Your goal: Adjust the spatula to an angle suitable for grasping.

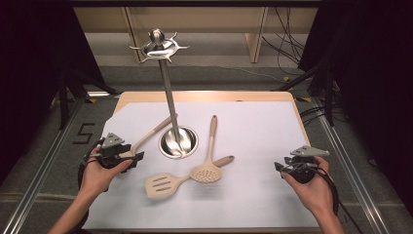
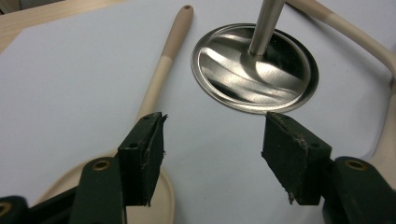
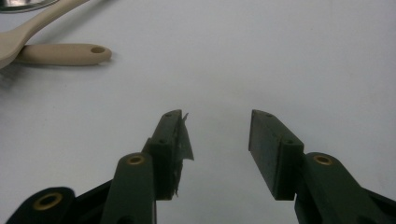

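Three utensils ring the stand's base (image 1: 178, 142), between both open grippers.

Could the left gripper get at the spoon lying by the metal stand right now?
Probably yes. The left gripper, jaws open, sits right over the spoon, whose bowl lies under one jaw. The stand's base is close by, but nothing covers the handle.

The left gripper (image 2: 212, 158) hangs with jaws apart and empty just short of the steel base (image 2: 254, 70), a beige spoon (image 2: 161, 70) lying left of that base.
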### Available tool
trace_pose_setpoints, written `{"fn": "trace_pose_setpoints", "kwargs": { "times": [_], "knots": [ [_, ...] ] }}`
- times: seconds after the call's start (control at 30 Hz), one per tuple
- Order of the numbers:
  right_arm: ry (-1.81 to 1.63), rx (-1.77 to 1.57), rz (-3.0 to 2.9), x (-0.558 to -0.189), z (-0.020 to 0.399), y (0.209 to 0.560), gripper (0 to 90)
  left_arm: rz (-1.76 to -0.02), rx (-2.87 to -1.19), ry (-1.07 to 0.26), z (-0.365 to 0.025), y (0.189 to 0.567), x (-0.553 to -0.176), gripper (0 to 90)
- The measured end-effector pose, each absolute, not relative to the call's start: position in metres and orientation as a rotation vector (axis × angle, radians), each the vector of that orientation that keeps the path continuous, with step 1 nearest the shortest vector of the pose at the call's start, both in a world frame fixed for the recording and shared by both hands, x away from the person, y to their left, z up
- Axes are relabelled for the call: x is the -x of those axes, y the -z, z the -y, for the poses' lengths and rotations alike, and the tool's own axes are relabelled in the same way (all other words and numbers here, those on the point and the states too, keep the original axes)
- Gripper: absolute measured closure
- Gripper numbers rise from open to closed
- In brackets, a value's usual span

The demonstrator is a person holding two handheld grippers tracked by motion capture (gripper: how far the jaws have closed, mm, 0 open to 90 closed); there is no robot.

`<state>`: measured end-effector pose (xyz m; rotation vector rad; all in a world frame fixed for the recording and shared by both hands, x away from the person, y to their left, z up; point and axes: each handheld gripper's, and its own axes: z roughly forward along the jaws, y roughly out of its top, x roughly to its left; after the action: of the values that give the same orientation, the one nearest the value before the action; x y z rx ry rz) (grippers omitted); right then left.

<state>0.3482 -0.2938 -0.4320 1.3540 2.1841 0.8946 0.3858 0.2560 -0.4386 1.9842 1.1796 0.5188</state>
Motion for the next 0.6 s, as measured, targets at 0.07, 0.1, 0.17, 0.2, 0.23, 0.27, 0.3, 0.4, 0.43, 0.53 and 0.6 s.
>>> {"fn": "trace_pose_setpoints", "kwargs": {
  "times": [0.07,0.1,0.17,0.2,0.23,0.27,0.3,0.4,0.43,0.53,0.6],
  "knots": [
    [-0.89,-1.328,-2.187,-0.35,0.294,0.432,55.7,-1.191,-1.997,-0.5,-0.255,0.439,-0.39,38.3],
    [-0.89,-1.328,-2.187,-0.35,0.294,0.432,55.7,-1.192,-2.008,-0.49,-0.254,0.439,-0.392,38.3],
    [-0.894,-1.335,-2.197,-0.35,0.293,0.433,55.7,-1.188,-2.058,-0.458,-0.254,0.439,-0.396,38.3],
    [-0.895,-1.359,-2.194,-0.349,0.292,0.431,55.7,-1.19,-2.063,-0.453,-0.254,0.439,-0.398,38.7],
    [-0.895,-1.359,-2.194,-0.349,0.292,0.431,55.7,-1.185,-2.072,-0.452,-0.254,0.439,-0.399,38.7],
    [-0.867,-1.348,-2.185,-0.349,0.292,0.429,55.8,-1.18,-2.09,-0.446,-0.253,0.438,-0.401,38.9],
    [-0.897,-1.386,-2.177,-0.348,0.289,0.429,55.7,-1.149,-2.14,-0.43,-0.255,0.435,-0.403,39.0],
    [-0.886,-1.34,-2.19,-0.35,0.29,0.431,55.8,-1.17,-2.117,-0.431,-0.251,0.435,-0.406,39.4],
    [-0.879,-1.345,-2.193,-0.349,0.29,0.431,55.8,-1.175,-2.121,-0.425,-0.251,0.435,-0.408,39.5],
    [-0.873,-1.354,-2.198,-0.349,0.29,0.43,55.9,-1.171,-2.137,-0.424,-0.25,0.435,-0.411,39.6],
    [-0.879,-1.346,-2.189,-0.35,0.29,0.431,55.9,-1.158,-2.155,-0.414,-0.25,0.434,-0.413,39.7]
  ]
}}
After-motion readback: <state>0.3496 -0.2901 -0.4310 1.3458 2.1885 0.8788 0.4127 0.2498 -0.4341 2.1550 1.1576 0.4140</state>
